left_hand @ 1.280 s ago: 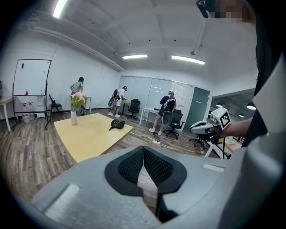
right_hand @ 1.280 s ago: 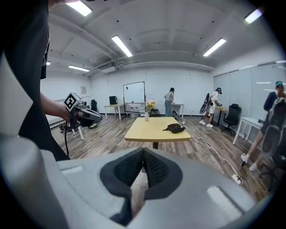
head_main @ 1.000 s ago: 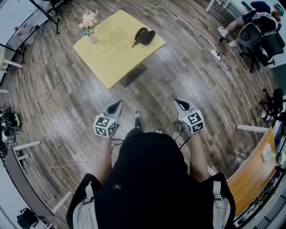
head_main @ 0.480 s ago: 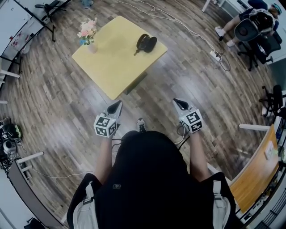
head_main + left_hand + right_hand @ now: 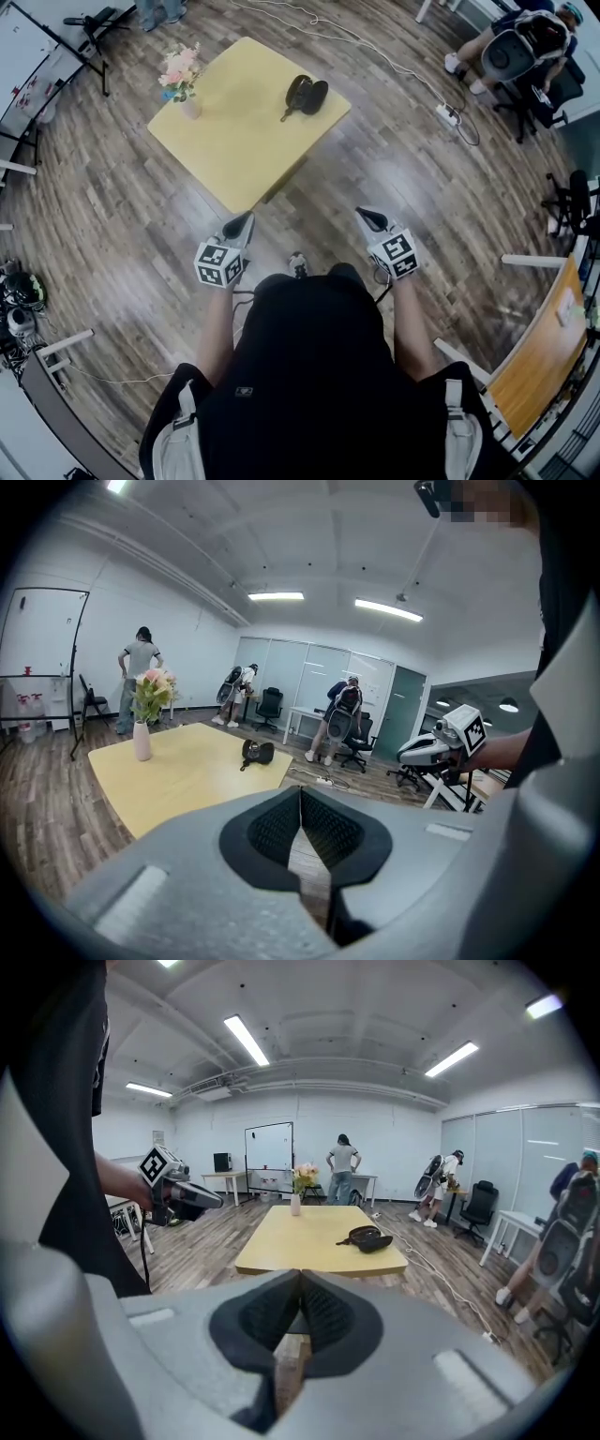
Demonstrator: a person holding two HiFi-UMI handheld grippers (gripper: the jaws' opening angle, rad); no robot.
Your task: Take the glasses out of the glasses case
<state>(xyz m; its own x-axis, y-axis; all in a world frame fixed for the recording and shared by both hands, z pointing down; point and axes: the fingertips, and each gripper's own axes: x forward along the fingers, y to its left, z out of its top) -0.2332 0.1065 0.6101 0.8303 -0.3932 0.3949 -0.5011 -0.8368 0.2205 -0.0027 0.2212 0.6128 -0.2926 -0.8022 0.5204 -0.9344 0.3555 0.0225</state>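
Clearly, I am holding left gripper [image 5: 245, 218] and right gripper [image 5: 365, 215] pinched closed on nothing, the glasses case [image 5: 306, 94] lying at twelve o'clock on the table [image 5: 234, 145], task unstarted.

Black glasses case [image 5: 306, 94], yellow table [image 5: 234, 141]

Left gripper [image 5: 242, 223] and right gripper [image 5: 367, 217] held forward, jaws together.

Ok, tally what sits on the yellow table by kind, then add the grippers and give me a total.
glasses case: 1
vase of flowers: 1
grippers, both shut and empty: 2, the left gripper and the right gripper
Total: 4
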